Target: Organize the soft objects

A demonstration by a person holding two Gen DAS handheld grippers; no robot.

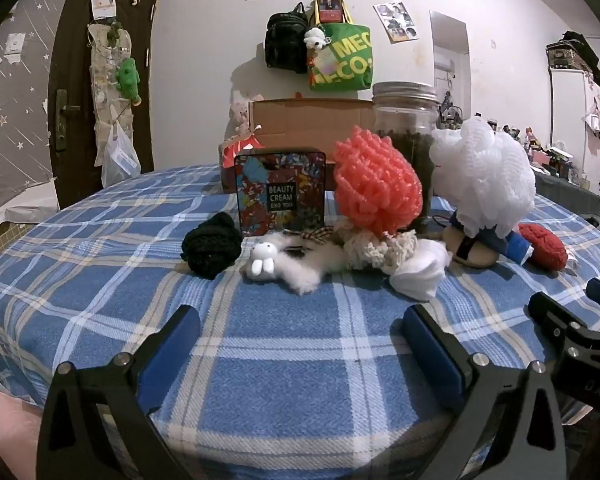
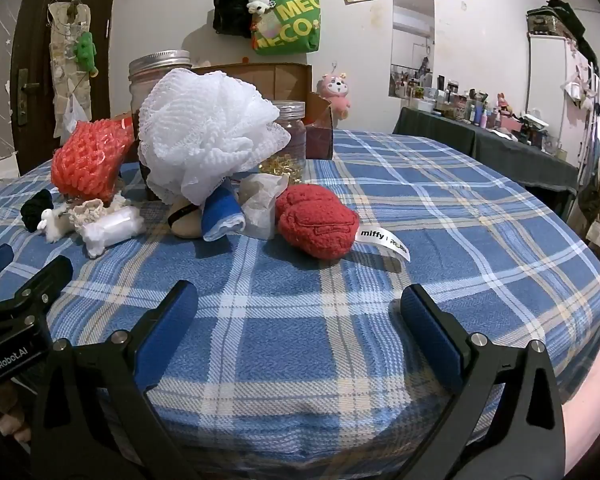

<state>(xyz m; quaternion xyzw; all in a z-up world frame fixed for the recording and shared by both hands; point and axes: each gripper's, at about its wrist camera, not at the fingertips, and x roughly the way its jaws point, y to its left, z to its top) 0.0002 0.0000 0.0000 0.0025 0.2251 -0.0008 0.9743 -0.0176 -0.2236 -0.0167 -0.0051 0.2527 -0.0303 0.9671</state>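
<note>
- Two grippers: the left gripper (image 1: 302, 344) and the right gripper (image 2: 300, 328) both hover over bare blue plaid cloth (image 1: 284, 380), fingers spread wide, grasping nothing.
- Two mesh bath puffs: one coral puff (image 1: 376, 184) at 12 o'clock of the left gripper, one white puff (image 1: 484, 176) at its 1 o'clock; the white one rests on top of a beige plush with a blue piece (image 1: 476, 246).
- One black knitted bundle (image 1: 212, 244) at 11 o'clock, just beside the small white bunny plush (image 1: 262, 262).
- One cream crocheted piece (image 1: 380, 246) under the coral puff, touching one folded white cloth (image 1: 418, 270).
- One red knitted plush (image 2: 316, 222) with a "miffy" tag, at 12 o'clock of the right gripper.
- One patterned tin (image 1: 280, 194) stands upright behind the bunny.
- Two jars: one metal-lidded jar (image 1: 406, 120) and one smaller plastic-lidded jar (image 2: 290, 136).
- One cardboard box (image 1: 312, 118) at the back.
</note>
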